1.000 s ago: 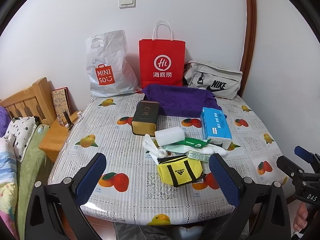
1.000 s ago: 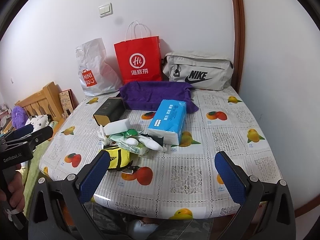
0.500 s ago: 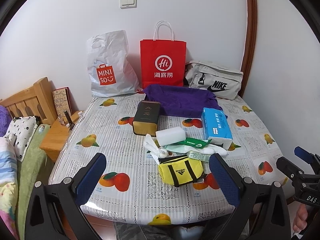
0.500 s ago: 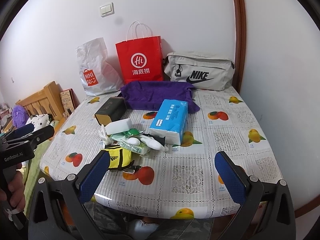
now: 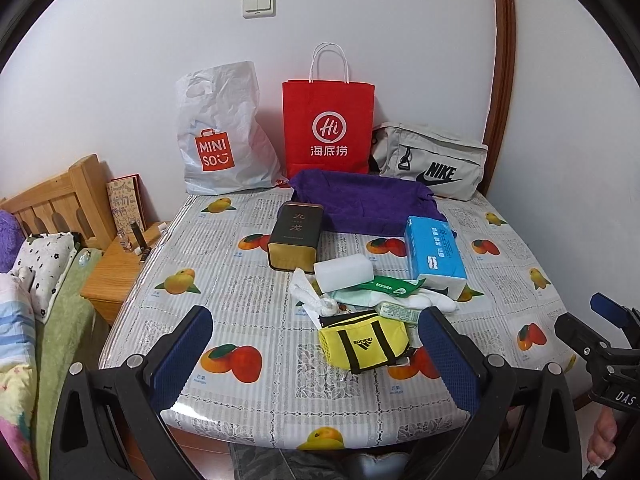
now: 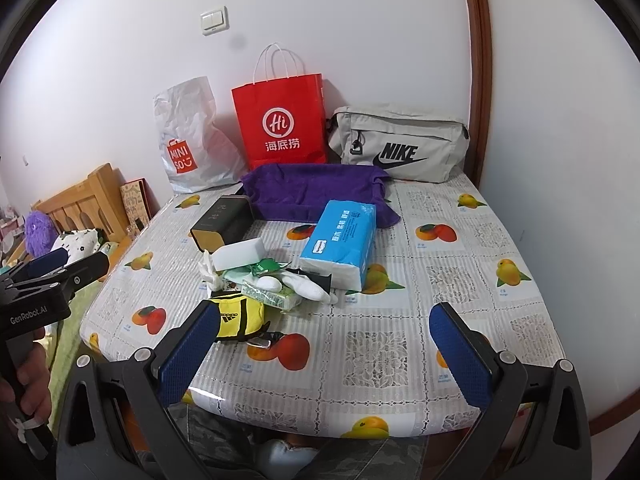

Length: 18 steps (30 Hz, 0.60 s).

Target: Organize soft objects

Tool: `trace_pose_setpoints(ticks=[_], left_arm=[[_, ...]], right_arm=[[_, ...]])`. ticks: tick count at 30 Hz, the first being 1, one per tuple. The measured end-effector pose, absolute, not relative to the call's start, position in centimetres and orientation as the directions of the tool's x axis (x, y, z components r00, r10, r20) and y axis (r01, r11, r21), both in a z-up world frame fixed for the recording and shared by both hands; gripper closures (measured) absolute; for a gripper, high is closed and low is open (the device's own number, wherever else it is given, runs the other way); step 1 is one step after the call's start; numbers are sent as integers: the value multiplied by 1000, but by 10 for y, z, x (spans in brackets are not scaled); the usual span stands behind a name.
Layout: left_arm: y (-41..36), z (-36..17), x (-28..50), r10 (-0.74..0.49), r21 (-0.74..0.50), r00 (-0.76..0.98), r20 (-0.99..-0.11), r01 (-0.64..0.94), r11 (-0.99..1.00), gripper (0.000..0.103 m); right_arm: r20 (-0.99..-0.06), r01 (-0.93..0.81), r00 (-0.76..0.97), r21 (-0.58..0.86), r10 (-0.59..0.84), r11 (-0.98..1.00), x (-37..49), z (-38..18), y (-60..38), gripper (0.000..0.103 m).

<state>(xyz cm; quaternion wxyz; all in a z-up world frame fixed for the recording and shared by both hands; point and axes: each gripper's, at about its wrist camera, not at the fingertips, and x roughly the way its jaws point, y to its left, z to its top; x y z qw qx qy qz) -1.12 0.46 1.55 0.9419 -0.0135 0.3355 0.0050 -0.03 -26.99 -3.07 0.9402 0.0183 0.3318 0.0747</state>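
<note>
Left wrist view: the framing is almost unchanged from a second ago, the camera tipped only a shade so the table sits slightly lower. The left gripper (image 5: 316, 354) hangs spread wide over the near edge of the fruit-print table (image 5: 224, 296), holding and touching nothing. Between its pads lies the yellow Adidas pouch (image 5: 364, 344), just in front of a heap of white socks (image 5: 434, 302), a green wipes packet (image 5: 394, 286) and a white sponge block (image 5: 344, 272). Behind sit a blue tissue pack (image 5: 434, 250), a dark tin (image 5: 296, 236) and a purple towel (image 5: 360, 204); against the wall stand a "MINISO" bag (image 5: 220, 136), a red "Hi" paper bag (image 5: 328, 128) and a grey "NIKE" bag (image 5: 432, 164). Right wrist view: likewise barely shifted. The right gripper (image 6: 324, 354) is equally wide open and empty, its left pad overlapping the pouch in the frame. The other tool's body reads "GenRobot.AI".
</note>
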Motion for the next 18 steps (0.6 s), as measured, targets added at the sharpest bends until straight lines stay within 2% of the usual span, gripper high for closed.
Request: trace_pose_setpoints(ticks=[18], left_arm=[[8, 15, -14, 2, -17, 779, -627, -16, 1000, 0]], right_arm=[[-618, -119, 773, 85, 146, 989, -2, -30, -271, 0]])
